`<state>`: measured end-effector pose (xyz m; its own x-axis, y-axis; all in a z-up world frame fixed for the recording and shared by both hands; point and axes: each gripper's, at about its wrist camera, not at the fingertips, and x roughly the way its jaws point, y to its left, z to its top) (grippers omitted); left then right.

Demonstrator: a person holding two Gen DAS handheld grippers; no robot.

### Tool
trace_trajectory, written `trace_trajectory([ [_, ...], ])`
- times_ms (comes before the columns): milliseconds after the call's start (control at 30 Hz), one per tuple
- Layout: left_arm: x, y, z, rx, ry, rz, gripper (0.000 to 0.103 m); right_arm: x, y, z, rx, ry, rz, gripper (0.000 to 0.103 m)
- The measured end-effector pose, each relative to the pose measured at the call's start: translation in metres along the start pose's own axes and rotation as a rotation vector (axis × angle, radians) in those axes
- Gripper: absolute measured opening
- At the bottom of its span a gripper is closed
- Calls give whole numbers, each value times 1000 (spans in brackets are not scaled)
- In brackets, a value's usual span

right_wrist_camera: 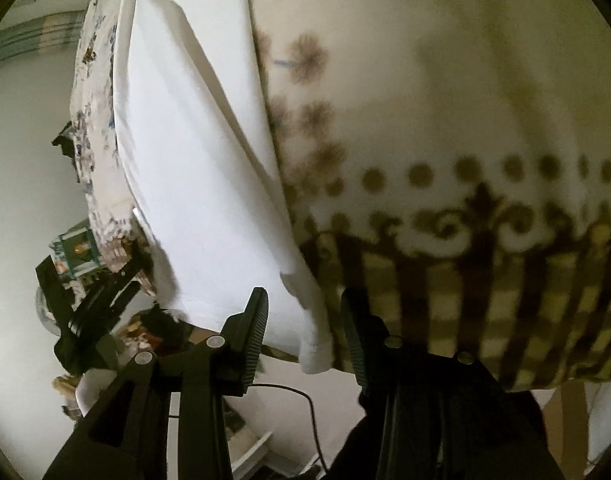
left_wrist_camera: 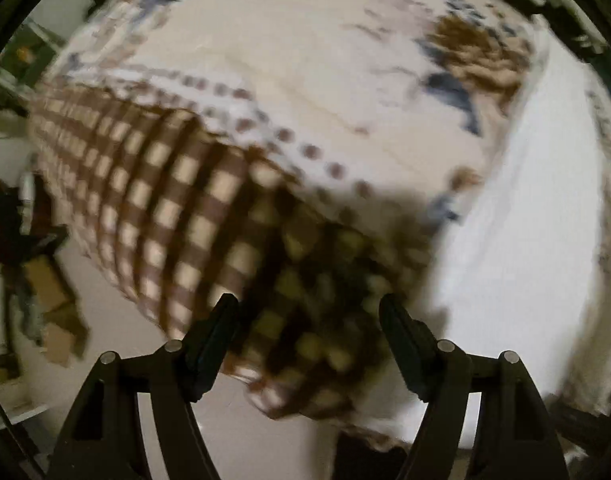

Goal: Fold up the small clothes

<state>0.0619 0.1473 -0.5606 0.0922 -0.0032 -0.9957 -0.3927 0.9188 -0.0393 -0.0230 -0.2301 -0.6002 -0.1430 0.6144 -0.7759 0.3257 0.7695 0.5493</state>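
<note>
My left gripper (left_wrist_camera: pixel 309 312): jaws spread wide, nothing between them. It hangs over the brown-checked border of the tablecloth (left_wrist_camera: pixel 177 184), near the table's corner. The white garment (left_wrist_camera: pixel 517 240) lies flat on the cloth to the right of the jaws, its near edge just beside the right finger, not touching as far as I can tell. View is motion-blurred.

My right gripper (right_wrist_camera: pixel 303 312): jaws partly open, gap moderate. The white garment (right_wrist_camera: pixel 193 152) runs along the table's edge, and its lower corner hangs off that edge, dropping into the gap between the fingers. Cannot tell whether either pad touches the fabric. The right finger overlaps the tablecloth (right_wrist_camera: pixel 485 128) border. My left gripper (right_wrist_camera: pixel 89 300) shows at far left, beyond the garment.
</note>
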Motion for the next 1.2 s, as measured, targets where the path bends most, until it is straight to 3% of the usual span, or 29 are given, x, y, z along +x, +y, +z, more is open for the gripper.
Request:
trace_trajectory([
  [100,13,-18,-15,50,74,-101,70,7,1,-5,22,20,43,40],
  [133,18,-26,-22,79,85,-103,64,9,2,-7,25,25,56,40],
  [167,20,-34,-29,112,76,-97,50,10,1,-9,25,28,60,40],
  [200,22,-36,-33,142,64,-86,24,8,2,-10,28,25,67,40],
  [300,17,-37,-44,157,15,-79,14,-6,0,-8,65,-24,125,40],
  [367,13,-37,-60,141,6,-106,13,-18,-6,3,94,-78,158,40],
  [500,11,-33,-62,164,5,-105,13,-32,-5,58,152,-187,211,40],
  [600,11,-27,-57,171,8,-110,13,-18,10,109,143,-176,252,38],
  [633,10,-29,-61,173,8,-112,13,-14,13,118,128,-164,257,28],
  [667,9,-31,-62,175,8,-112,13,-9,20,128,106,-159,239,4],
  [700,10,-32,-63,178,9,-116,13,-7,26,136,86,-164,179,3],
  [900,17,-25,-58,177,20,-139,13,-32,28,139,88,-225,44,1],
  [1067,19,-14,-53,151,38,-162,13,-42,22,141,91,-191,56,2],
  [1200,-7,-12,-43,116,43,-159,16,-57,41,154,64,-182,49,5],
])
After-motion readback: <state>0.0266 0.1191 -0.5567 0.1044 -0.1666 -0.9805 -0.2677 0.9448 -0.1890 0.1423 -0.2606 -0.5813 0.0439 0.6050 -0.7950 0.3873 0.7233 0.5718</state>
